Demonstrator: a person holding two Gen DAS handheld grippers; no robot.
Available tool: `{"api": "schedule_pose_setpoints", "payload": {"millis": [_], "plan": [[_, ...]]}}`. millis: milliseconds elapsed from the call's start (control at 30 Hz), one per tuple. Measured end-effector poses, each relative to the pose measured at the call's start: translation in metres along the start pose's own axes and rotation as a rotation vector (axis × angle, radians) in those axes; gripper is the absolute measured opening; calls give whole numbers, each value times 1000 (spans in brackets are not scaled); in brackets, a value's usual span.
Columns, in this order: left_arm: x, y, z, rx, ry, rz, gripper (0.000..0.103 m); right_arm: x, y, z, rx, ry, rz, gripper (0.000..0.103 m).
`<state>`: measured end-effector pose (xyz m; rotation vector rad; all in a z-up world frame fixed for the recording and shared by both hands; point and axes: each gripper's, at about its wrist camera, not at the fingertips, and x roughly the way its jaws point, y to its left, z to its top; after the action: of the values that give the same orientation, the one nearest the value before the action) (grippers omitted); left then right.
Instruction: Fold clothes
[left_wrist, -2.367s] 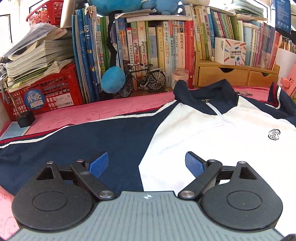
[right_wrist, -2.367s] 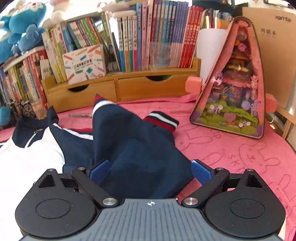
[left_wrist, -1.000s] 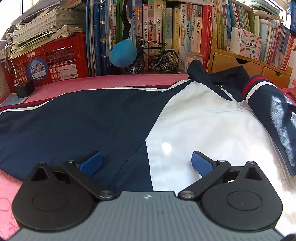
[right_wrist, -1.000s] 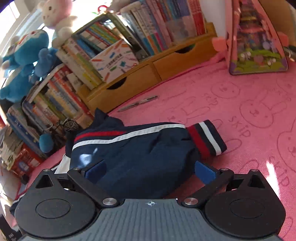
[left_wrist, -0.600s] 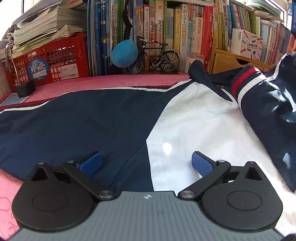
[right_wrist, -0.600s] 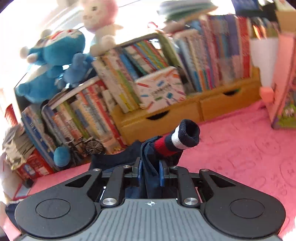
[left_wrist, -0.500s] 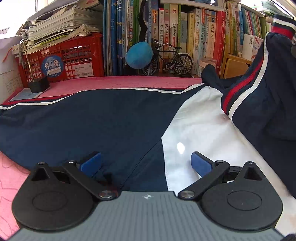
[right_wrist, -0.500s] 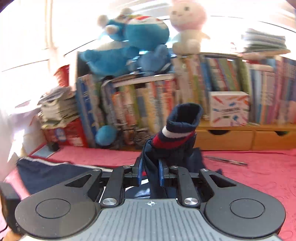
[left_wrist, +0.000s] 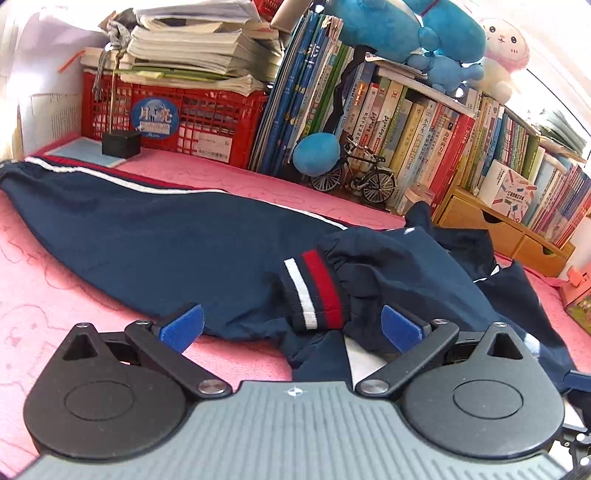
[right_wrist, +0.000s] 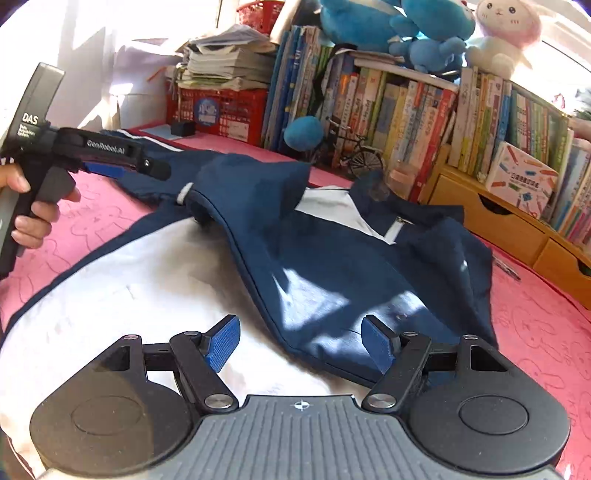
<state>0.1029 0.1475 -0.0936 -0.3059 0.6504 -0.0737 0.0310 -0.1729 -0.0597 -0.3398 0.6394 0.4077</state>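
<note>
Jacket (right_wrist: 332, 266) lying on pink tabletop (right_wrist: 535, 332); one sleeve (left_wrist: 369, 273) lying folded across centre, other sleeve (left_wrist: 110, 225) stretching upper left, unfolded; right gripper (right_wrist: 301, 345) opening, empty; left gripper (left_wrist: 291, 325) wide open, gripping nothing.

Bright daylight from upper left and top, window area blown out to white in both views. Strong fisheye bend, bookshelf (left_wrist: 424, 122) curves, corners vignetted dark with purple fringing. Right wrist view: white front of the jacket (right_wrist: 122, 280) overexposed, detail washed out; hard sun patches and sharp shadows on its navy sleeve (right_wrist: 325, 280); slight motion softness on the books. Left wrist view sharper, even light, soft shadow under the cuff (left_wrist: 314, 291). Glossy highlights on black gripper discs
</note>
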Motion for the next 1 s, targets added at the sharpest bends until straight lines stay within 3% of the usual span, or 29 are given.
{"api": "schedule_pose_setpoints", "payload": {"millis": [67, 100, 167, 300, 367, 433, 500, 567, 633, 767, 867, 967, 1000], "plan": [[13, 1, 0, -66, 49, -32, 103, -7, -13, -19, -9, 26, -86, 73], [20, 0, -1, -83, 66, -10, 103, -8, -18, -27, -30, 42, -137, 74], [32, -7, -3, -67, 84, 68, 103, -2, -26, -39, -94, 96, -272, 75], [47, -27, -10, 40, 84, 210, 103, 16, -54, -51, -137, 110, -547, 74], [51, -34, -15, 90, 83, 260, 103, 15, -81, -54, -62, 85, -643, 74], [51, -35, -20, 128, 77, 274, 103, 10, -117, -63, 96, 90, -663, 76], [51, -35, -24, 156, 66, 277, 103, 4, -151, -75, 286, 101, -622, 88], [51, -35, -27, 168, 53, 276, 103, 0, -188, -98, 559, 147, -478, 90], [51, -36, -28, 174, 42, 280, 103, -2, -198, -110, 641, 177, -378, 88], [51, -36, -29, 173, 34, 278, 103, -31, -168, -93, 434, 126, -308, 88], [51, -36, -28, 173, 34, 279, 103, -39, -150, -56, 332, 29, -241, 91], [51, -37, -28, 172, 33, 280, 103, -7, -127, -12, 212, -25, -181, 90], [51, -36, -28, 173, 33, 279, 103, 13, -118, 0, 171, -12, -194, 85]]}}
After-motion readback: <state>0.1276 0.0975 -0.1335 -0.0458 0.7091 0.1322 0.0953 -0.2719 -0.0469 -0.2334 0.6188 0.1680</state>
